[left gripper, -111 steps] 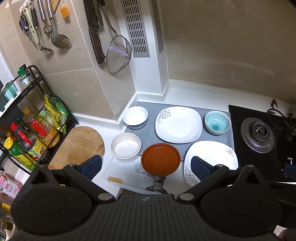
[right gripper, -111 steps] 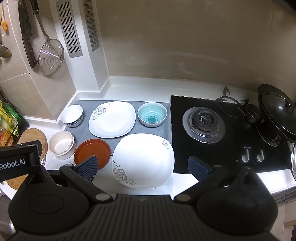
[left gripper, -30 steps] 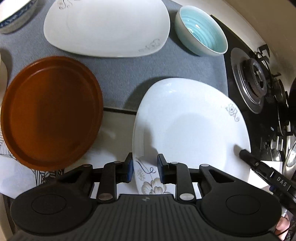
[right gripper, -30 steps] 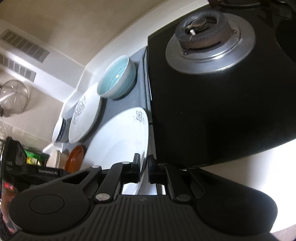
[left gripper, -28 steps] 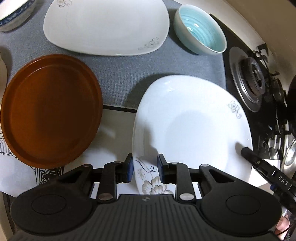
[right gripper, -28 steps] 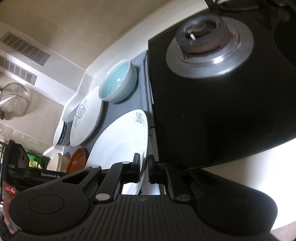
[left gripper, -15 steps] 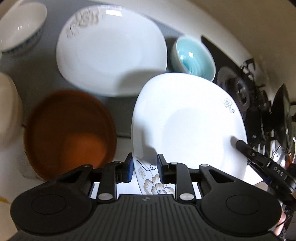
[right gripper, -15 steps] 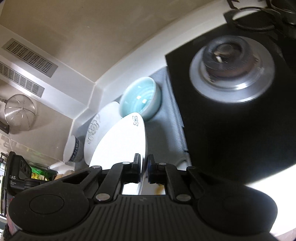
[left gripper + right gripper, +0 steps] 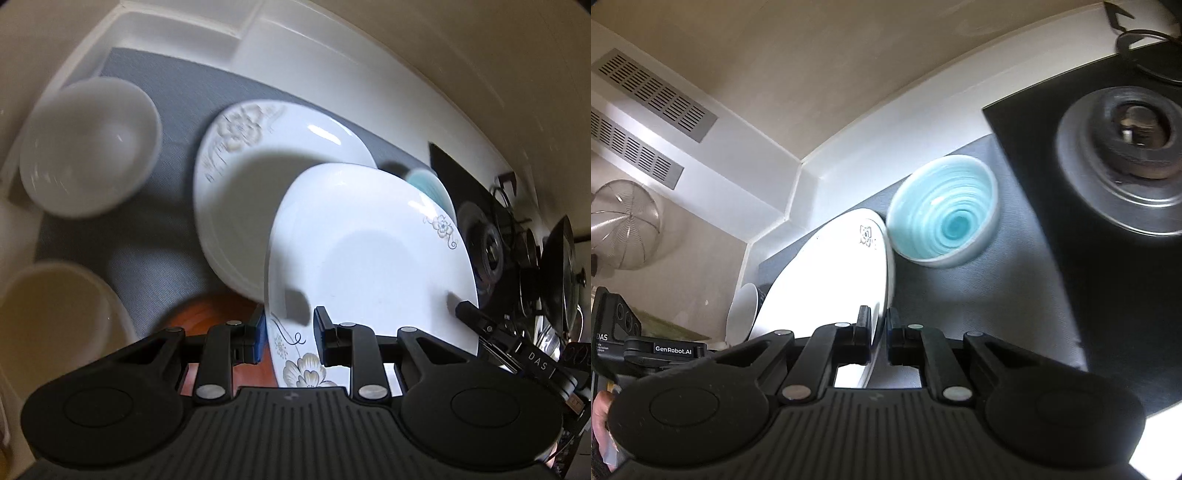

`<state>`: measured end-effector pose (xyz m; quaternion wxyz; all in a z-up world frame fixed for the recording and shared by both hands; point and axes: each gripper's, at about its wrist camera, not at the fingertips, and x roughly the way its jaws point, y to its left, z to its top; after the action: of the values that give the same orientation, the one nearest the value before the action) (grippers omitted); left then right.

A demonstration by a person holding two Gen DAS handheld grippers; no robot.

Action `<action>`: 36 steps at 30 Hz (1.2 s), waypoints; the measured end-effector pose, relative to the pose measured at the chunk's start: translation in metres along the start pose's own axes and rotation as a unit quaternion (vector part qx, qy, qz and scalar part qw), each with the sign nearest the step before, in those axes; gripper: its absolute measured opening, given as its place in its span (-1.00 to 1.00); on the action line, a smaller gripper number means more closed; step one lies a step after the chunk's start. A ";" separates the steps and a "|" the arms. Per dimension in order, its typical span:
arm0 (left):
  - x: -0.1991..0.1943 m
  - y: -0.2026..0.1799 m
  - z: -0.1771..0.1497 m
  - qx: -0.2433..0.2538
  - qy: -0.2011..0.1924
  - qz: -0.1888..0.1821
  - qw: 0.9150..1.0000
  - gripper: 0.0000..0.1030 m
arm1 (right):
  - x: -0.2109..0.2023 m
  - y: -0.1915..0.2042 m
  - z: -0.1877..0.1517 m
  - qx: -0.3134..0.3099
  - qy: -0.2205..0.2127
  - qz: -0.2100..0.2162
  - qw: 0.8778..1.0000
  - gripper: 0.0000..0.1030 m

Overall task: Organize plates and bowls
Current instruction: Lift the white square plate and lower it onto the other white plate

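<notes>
Left wrist view, centre: you carry the large plate (image 9: pixel 369 258) by opposite rims, left gripper (image 9: pixel 288 338) and right gripper (image 9: pixel 877 332) both pinched on it, to steady it over the second plate (image 9: pixel 236 177) for stacking.

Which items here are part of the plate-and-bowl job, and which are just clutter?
Job: held plate in both tongs, left and right; second plate; teal bowl; white bowl; cream bowl; brown plate.

Clutter: burner; strainer; pot lid.
</notes>
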<state>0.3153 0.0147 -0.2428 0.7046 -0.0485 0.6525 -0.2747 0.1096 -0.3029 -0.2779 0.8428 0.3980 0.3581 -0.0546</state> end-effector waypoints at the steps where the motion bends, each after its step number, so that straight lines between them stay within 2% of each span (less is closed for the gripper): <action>1: -0.001 0.004 0.005 0.003 -0.002 0.001 1.000 -0.47 | 0.006 0.004 0.002 -0.001 -0.002 -0.002 1.000 -0.85; 8: 0.000 0.023 0.037 0.002 -0.012 0.009 1.000 -0.47 | 0.041 0.026 0.010 -0.009 -0.005 -0.014 1.000 -0.85; 15: 0.004 0.032 0.058 0.001 -0.021 0.021 1.000 -0.47 | 0.076 0.029 0.020 -0.026 0.003 -0.018 1.000 -0.85; 21: 0.018 0.033 0.063 -0.005 -0.022 0.040 0.999 -0.47 | 0.096 0.022 0.024 -0.028 0.011 -0.022 0.999 -0.85; 25: 0.027 0.033 0.064 -0.003 -0.025 0.065 0.998 -0.47 | 0.108 0.021 0.023 -0.035 0.021 -0.028 0.999 -0.85; 32: 0.034 0.033 0.066 -0.003 -0.021 0.068 0.997 -0.47 | 0.114 0.016 0.025 -0.038 0.016 -0.028 0.999 -0.85; 36: 0.040 0.029 0.062 0.003 -0.015 0.074 0.997 -0.47 | 0.113 0.018 0.026 -0.055 0.013 -0.043 0.998 -0.85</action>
<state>0.3827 0.0031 -0.2816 0.7328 -0.0021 0.6427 -0.2234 0.2139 -0.2874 -0.3290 0.8555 0.3364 0.3880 -0.0663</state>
